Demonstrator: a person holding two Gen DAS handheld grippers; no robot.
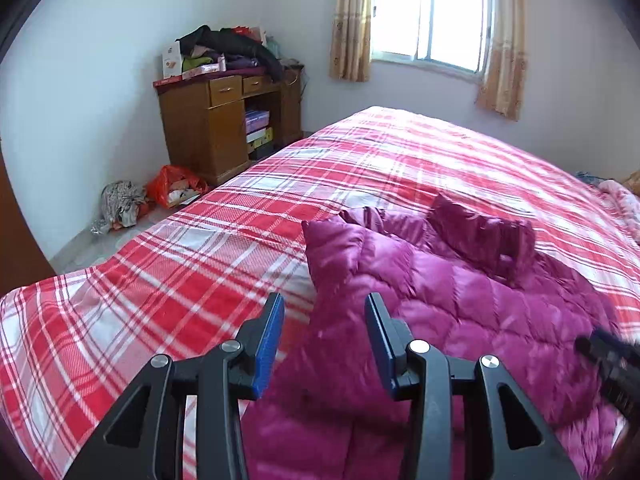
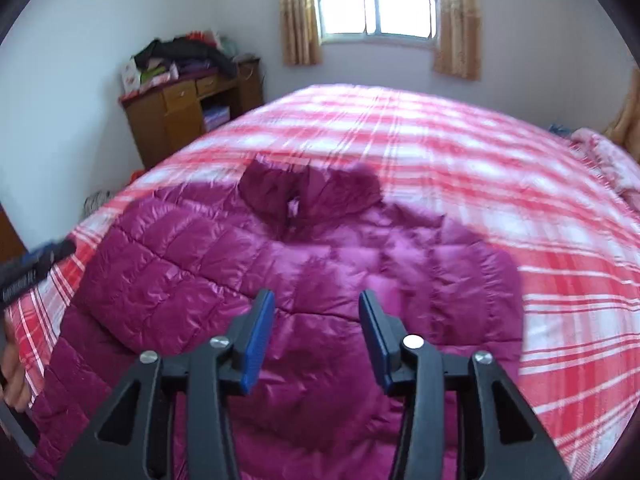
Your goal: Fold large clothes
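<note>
A magenta quilted down jacket (image 2: 320, 248) lies spread on the red plaid bed (image 2: 520, 168), its collar (image 2: 308, 188) toward the window. One sleeve lies folded across its left side. My right gripper (image 2: 316, 300) hovers over the jacket's middle, jaws apart with nothing pinched. In the left wrist view the jacket (image 1: 460, 300) fills the lower right. My left gripper (image 1: 324, 304) stands open over its left edge, fabric showing behind the gap. Each gripper shows blurred at the edge of the other view: right gripper (image 1: 608, 360), left gripper (image 2: 40, 264).
A wooden cabinet (image 1: 216, 128) piled with clothes stands against the far left wall. An orange bag (image 1: 176, 188) and a cloth heap lie on the floor beside it. A pink blanket (image 2: 612, 160) sits at the bed's right end. A person's hand (image 2: 16, 380) shows at the left edge.
</note>
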